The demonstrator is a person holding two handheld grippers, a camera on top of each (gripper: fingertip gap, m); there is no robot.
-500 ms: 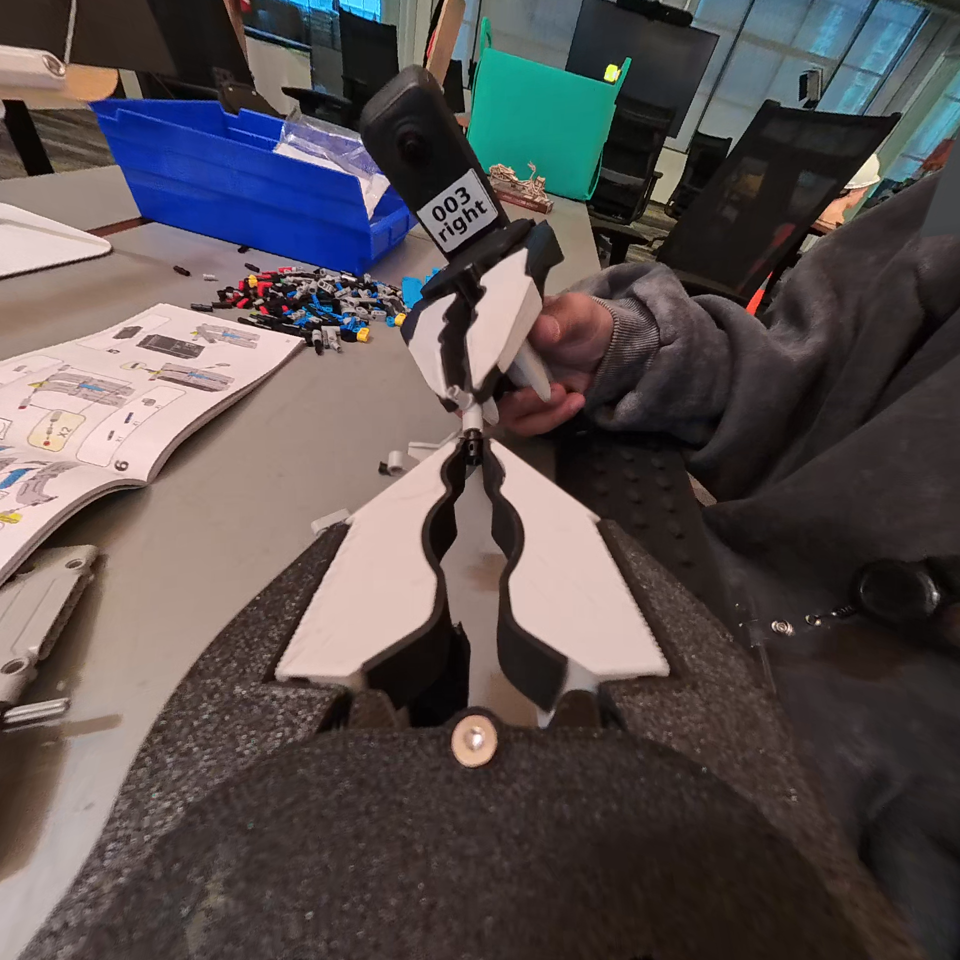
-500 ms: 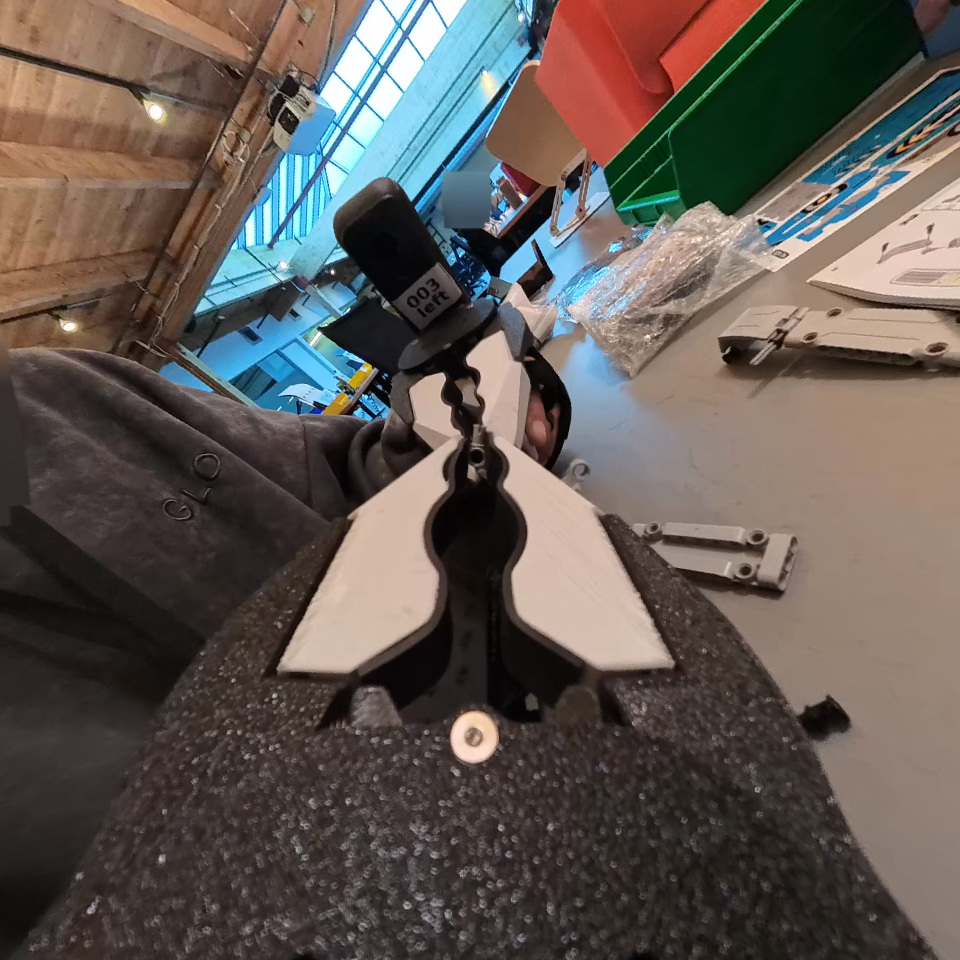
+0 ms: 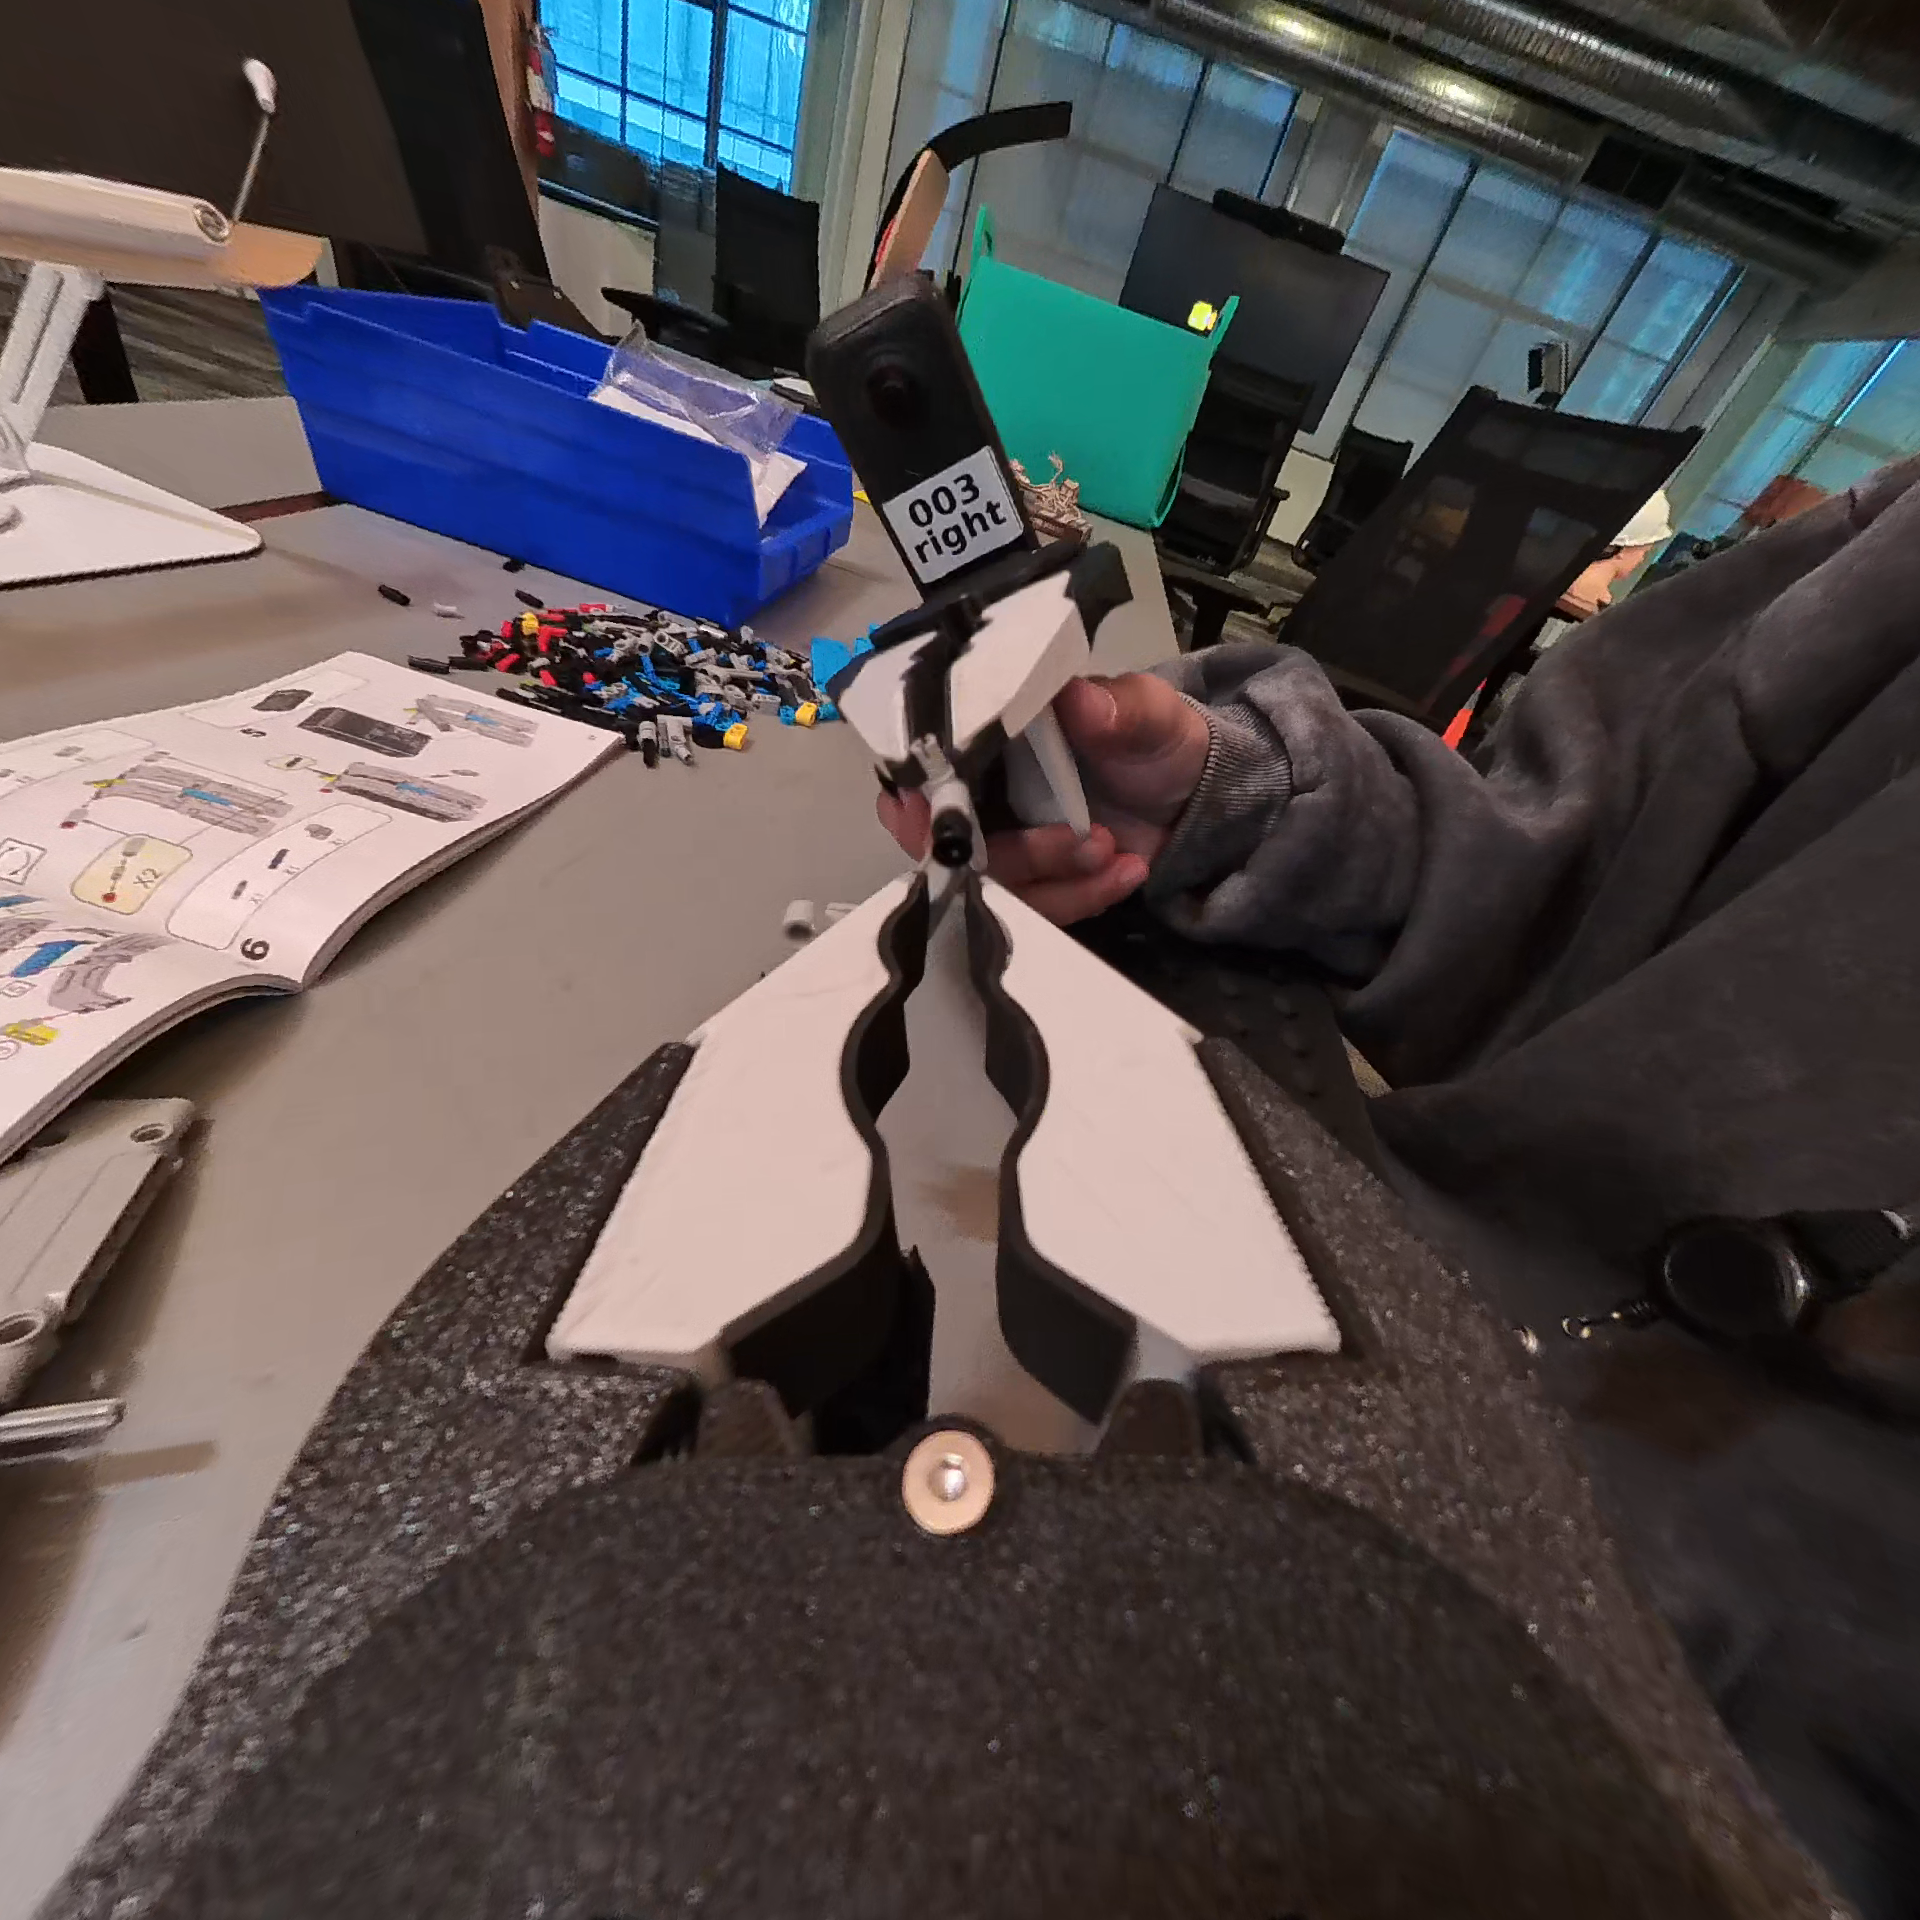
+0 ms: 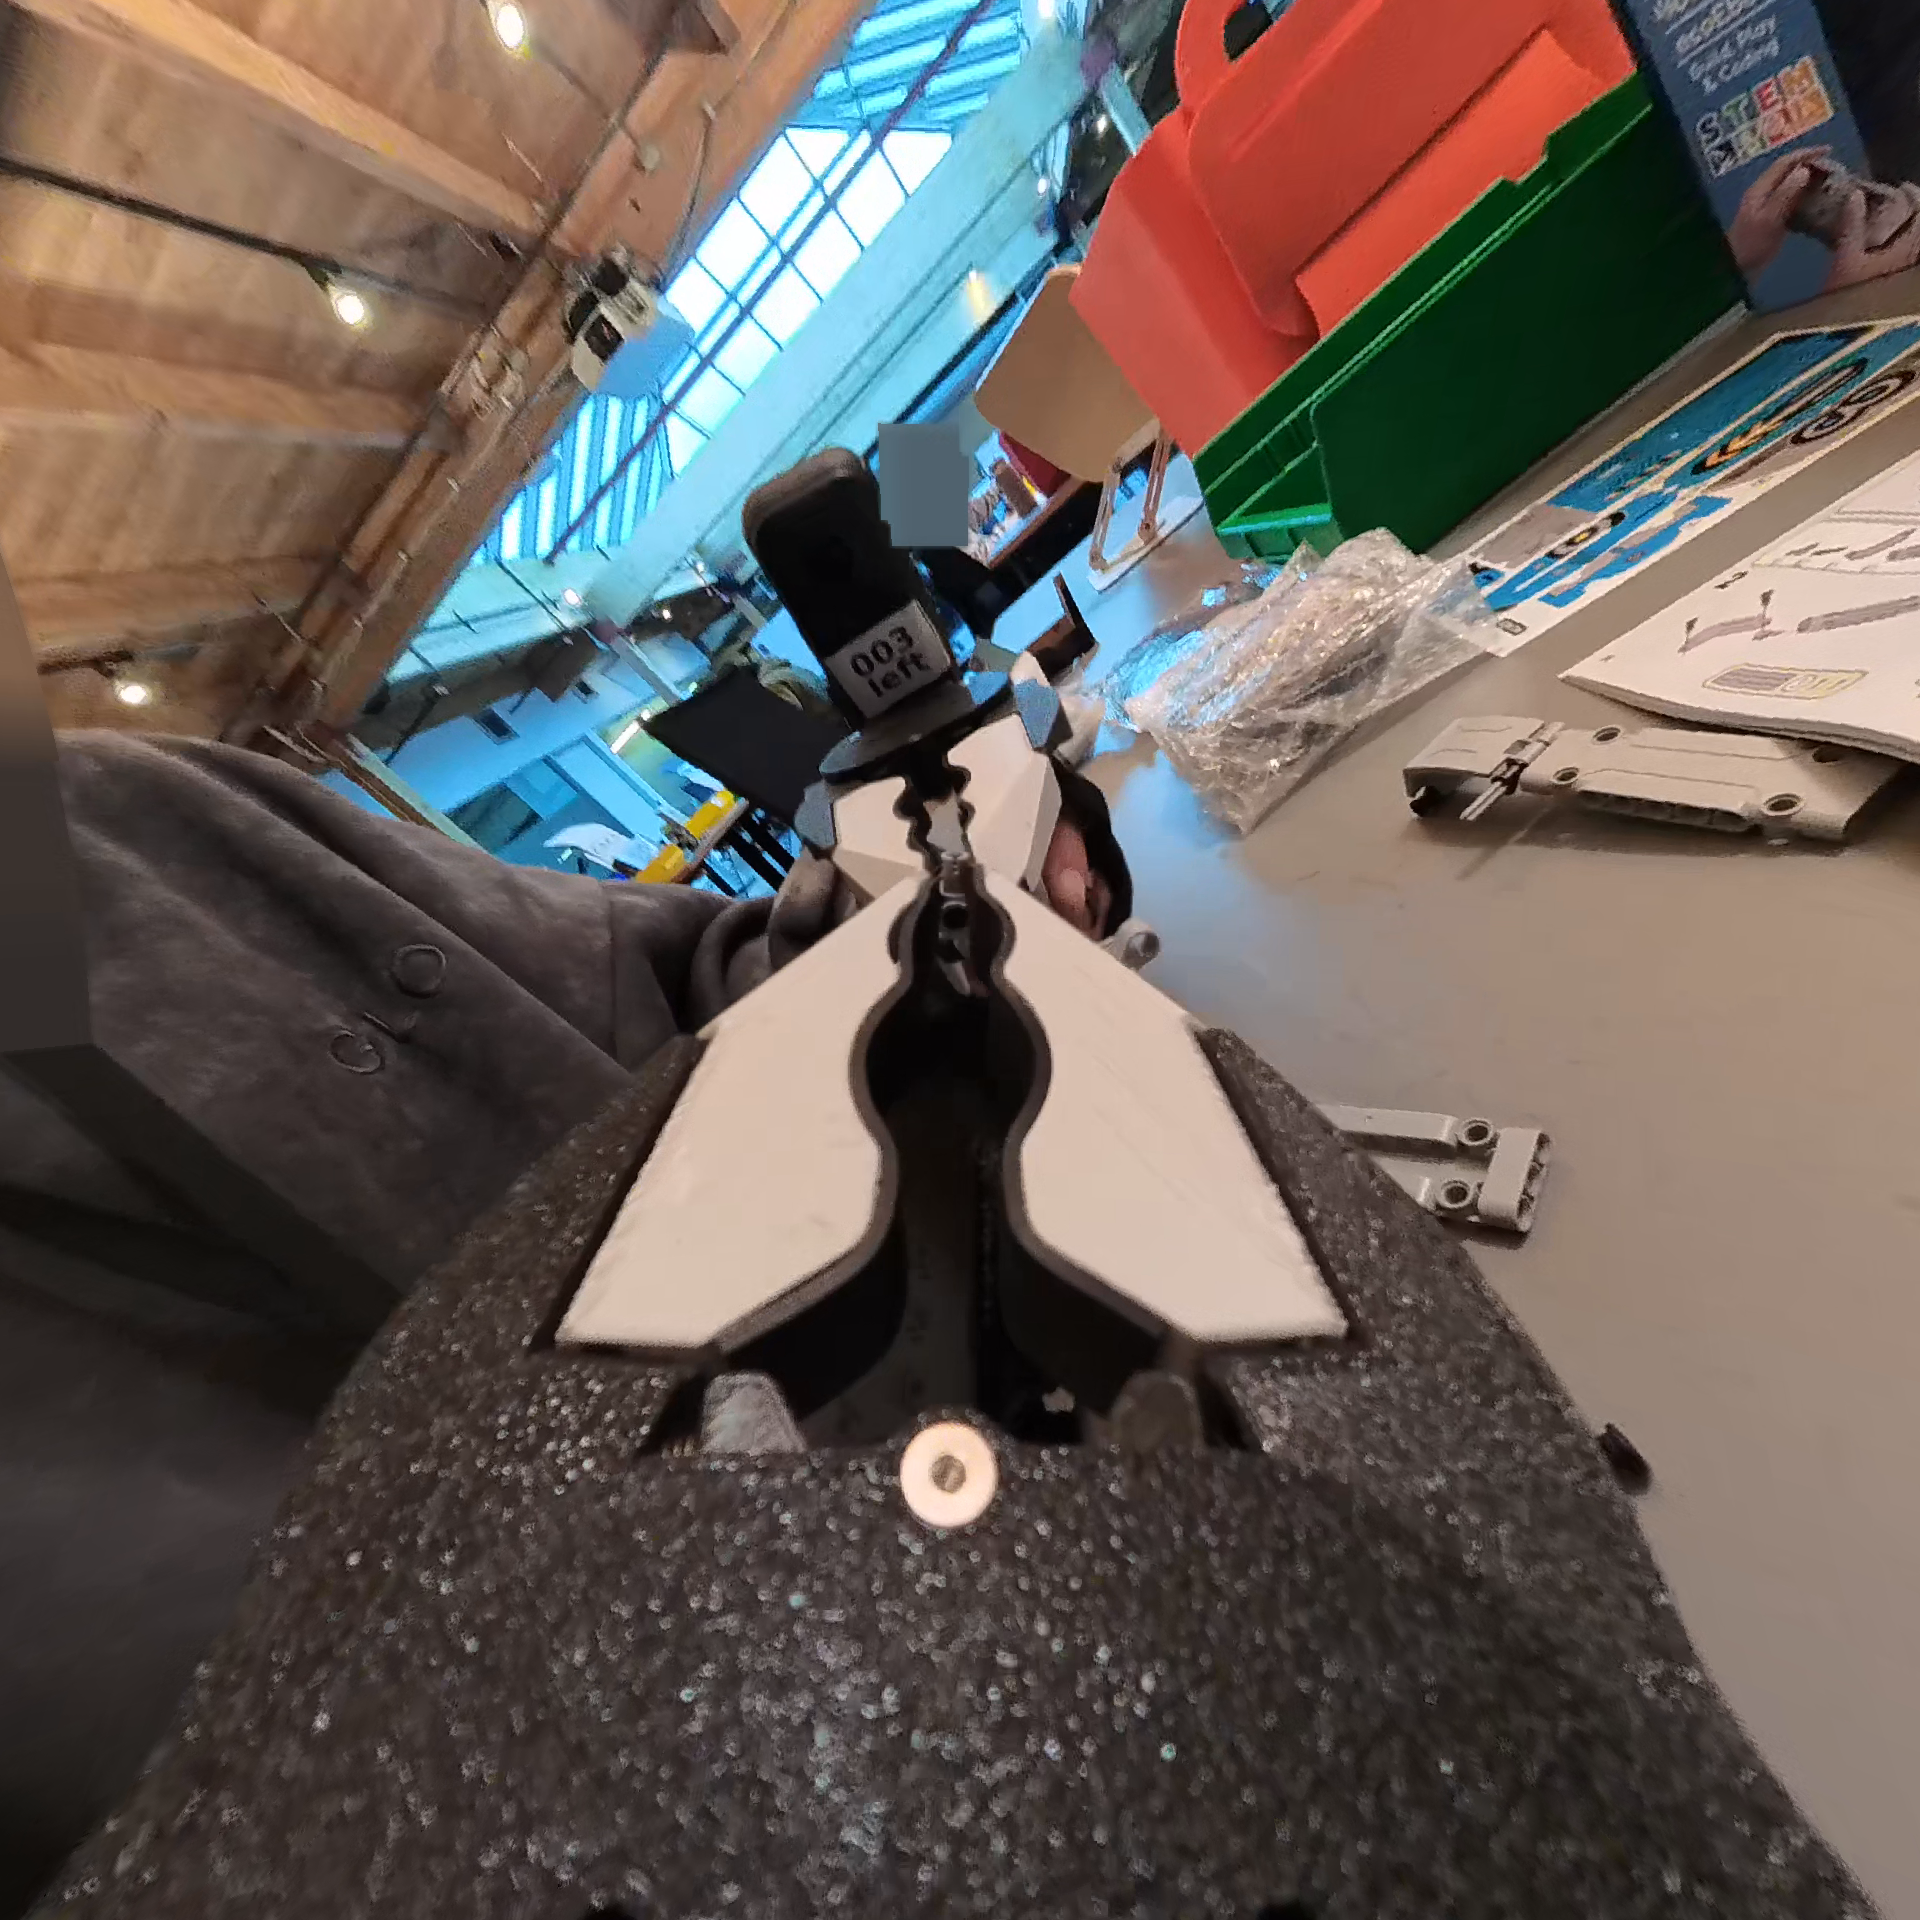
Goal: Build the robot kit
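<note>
Grey worktop (image 3: 540,1039) beneath, strewn with a pile of small building-toy pins (image 3: 634,675) off to the left gripper's (image 3: 940,899) far left. Clenched tip to tip with the right gripper (image 4: 951,894), both pinching one small grey-and-black connector piece (image 3: 948,821), raised clear of the table, seemingly for steadier joining.

The grey panel (image 3: 73,1216) is cut off at the left edge, perhaps half hidden.
</note>
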